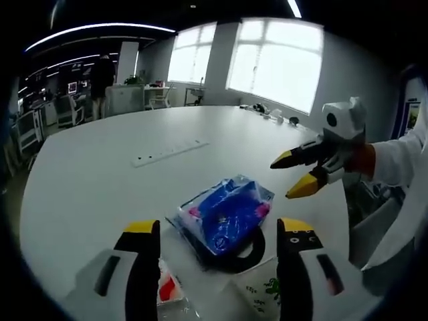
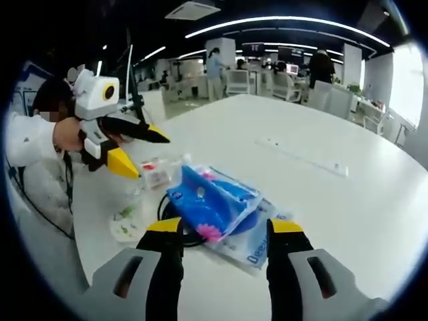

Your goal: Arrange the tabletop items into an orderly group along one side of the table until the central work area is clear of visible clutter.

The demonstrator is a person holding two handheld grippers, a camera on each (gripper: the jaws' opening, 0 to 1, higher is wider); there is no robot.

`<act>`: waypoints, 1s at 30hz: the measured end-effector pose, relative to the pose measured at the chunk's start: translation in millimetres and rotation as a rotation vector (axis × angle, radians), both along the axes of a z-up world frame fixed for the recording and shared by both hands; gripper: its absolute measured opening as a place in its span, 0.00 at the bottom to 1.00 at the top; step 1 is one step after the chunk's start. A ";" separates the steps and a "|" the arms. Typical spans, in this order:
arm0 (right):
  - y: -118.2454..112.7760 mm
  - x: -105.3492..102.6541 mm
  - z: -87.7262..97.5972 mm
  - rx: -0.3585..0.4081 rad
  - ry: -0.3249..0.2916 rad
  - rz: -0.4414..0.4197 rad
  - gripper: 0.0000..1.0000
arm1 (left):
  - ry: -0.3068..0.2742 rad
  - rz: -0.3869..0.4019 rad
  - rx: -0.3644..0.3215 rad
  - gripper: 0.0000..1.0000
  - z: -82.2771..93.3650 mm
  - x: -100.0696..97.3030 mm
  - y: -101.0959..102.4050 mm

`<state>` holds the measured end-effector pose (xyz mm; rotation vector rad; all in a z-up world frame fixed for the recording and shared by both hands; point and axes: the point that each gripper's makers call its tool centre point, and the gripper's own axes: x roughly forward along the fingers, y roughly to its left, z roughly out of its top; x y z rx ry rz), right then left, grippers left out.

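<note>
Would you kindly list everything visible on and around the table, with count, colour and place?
Table: one, white, large, rounded.
Blue packet: one, clear wrap, near table edge, on a black ring.
Black ring: one, under the packet.
Red-white sachet: one, beside left claw.
Green-print wrapper: one, white, table edge.
Power strip: one, white, mid-table.
Left claw: black, yellow-tipped, open.
Right claw: same, open.

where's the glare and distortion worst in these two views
Left gripper view: the windows are blown out white, the white table curves with the fisheye, and the blue packet stays sharp. Right gripper view: the ceiling light strip bows into an arc, a window flares at the right edge, and the far desks look soft and small.
</note>
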<state>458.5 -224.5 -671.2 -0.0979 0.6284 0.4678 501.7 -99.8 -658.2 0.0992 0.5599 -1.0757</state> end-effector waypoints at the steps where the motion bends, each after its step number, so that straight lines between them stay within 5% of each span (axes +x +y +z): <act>1: -0.4 0.4 -1.2 -0.001 0.003 -0.002 0.47 | 0.004 -0.001 0.005 0.70 -2.7 0.5 -0.7; 30: 1.2 18.5 -34.0 0.002 0.063 -0.048 0.31 | 0.005 0.032 0.143 0.28 -46.0 15.8 -9.0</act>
